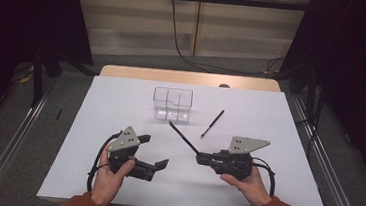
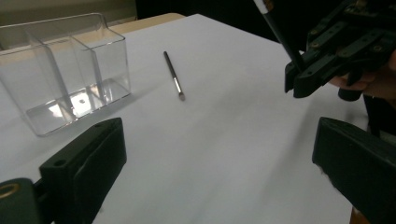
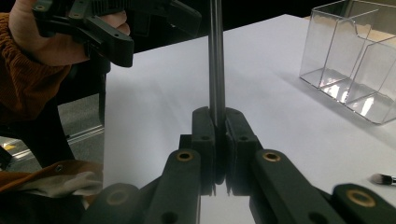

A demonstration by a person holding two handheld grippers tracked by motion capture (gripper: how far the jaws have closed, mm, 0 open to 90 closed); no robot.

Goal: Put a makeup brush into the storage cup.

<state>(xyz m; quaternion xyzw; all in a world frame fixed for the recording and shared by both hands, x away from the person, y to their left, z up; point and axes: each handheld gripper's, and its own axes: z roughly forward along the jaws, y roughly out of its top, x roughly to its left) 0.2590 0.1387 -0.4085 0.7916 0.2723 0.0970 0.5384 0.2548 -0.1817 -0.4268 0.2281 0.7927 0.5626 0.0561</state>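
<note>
My right gripper [image 1: 199, 158] [image 3: 217, 125] is shut on a thin black brush [image 1: 184, 137] [image 3: 216, 70], which slants up and away from its jaws towards the table's middle. A second brush [image 1: 212, 123] [image 2: 173, 75] lies flat on the white table [image 1: 270, 115], right of a clear plastic organizer [image 1: 172, 103] [image 2: 60, 70] with empty compartments. At the near left my left gripper [image 1: 155, 151] [image 2: 219, 163] stands wide open, holding nothing. The left gripper view has the right gripper [image 2: 299, 77] and its held brush [image 2: 280, 32] at the upper right.
The organizer [image 3: 359, 60] stands at the right in the right gripper view, with the bristle tip of the lying brush [image 3: 385, 178] at the bottom right edge. The person's left hand and the left gripper [image 3: 93, 23] show at that view's upper left. Dark curtains flank the table.
</note>
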